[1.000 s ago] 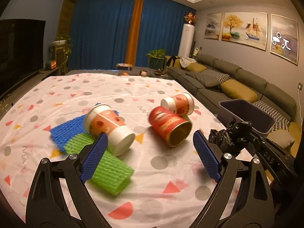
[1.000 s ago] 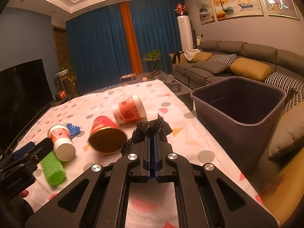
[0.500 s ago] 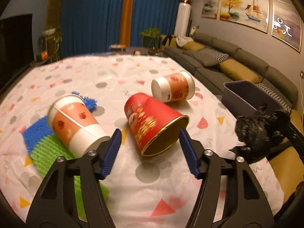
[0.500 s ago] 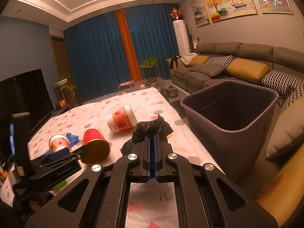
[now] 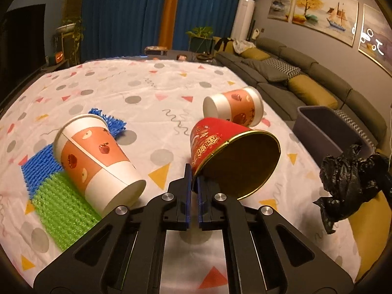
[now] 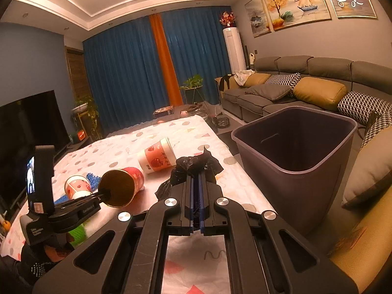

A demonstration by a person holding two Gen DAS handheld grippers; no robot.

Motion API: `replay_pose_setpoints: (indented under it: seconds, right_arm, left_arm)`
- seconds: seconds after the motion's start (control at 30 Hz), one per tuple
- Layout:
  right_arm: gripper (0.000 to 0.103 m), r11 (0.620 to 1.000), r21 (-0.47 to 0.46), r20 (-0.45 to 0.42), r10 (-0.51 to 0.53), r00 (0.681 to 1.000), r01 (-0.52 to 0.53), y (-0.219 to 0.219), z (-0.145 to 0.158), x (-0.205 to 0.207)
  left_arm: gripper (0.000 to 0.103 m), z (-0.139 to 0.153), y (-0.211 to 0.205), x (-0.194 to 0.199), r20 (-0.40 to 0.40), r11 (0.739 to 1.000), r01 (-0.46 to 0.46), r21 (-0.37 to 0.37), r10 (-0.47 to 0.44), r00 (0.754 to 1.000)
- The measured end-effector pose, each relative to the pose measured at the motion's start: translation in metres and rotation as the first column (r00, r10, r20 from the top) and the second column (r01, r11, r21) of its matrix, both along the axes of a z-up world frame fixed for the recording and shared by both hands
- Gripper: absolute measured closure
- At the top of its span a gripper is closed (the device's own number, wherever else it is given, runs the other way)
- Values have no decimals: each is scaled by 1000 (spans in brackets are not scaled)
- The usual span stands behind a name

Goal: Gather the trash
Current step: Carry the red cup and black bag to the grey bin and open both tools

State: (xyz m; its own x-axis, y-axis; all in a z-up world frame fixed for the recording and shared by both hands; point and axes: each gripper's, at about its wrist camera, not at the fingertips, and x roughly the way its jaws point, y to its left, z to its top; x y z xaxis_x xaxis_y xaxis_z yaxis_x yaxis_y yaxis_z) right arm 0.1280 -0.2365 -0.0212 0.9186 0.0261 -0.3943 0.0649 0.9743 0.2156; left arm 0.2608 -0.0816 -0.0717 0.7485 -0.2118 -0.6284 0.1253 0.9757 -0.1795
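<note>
A red paper cup (image 5: 220, 142) with a gold inside lies tilted on the dotted tablecloth (image 5: 152, 85), mouth toward me. My left gripper (image 5: 193, 171) is closing to a tight pinch, and its pads press on the cup's lower rim. The right wrist view shows the same red cup (image 6: 122, 186) on the tips of the left gripper (image 6: 101, 194). My right gripper (image 6: 196, 174) is shut on a crumpled black plastic bag (image 6: 193, 164), held over the table's edge beside the dark bin (image 6: 294, 171). The black bag (image 5: 343, 178) also hangs at the right of the left wrist view.
Two orange-and-white paper cups lie on their sides, one at the left (image 5: 98, 161) and one further back (image 5: 235, 107). Green foam netting (image 5: 61, 208) and blue foam netting (image 5: 39, 164) lie under the left cup. A grey sofa (image 6: 306, 85) stands behind the bin.
My left gripper moved forward and to the right from the left cup to the red cup and went from wide open to shut on its rim. The right gripper kept hold of the bag.
</note>
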Motion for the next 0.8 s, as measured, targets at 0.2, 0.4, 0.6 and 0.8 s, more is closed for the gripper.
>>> replay_pose_setpoints:
  seconds: [0.2,0.4,0.6,0.8]
  right_arm:
    - [99,1000,-4,14,-12,1000,12,-5,5,-4]
    - [99,999,-20,38,-45,998,45,-16,16,-10]
    - [99,992,-63,89,-106,990,112,-36,33,-12]
    - [99,970,-88,138,-215,967,229,-76,50,-5]
  left_arm:
    - [100,21,-2,-19,64,999,21,-31,-19,998]
    - [100,47,-17,-29,119,996,74,-48,-68,991]
    - [100,74,-51,-28,163,985,162,-64,-150,975]
    - [100,94,-94,-17,210,969,238,-58,-222,952]
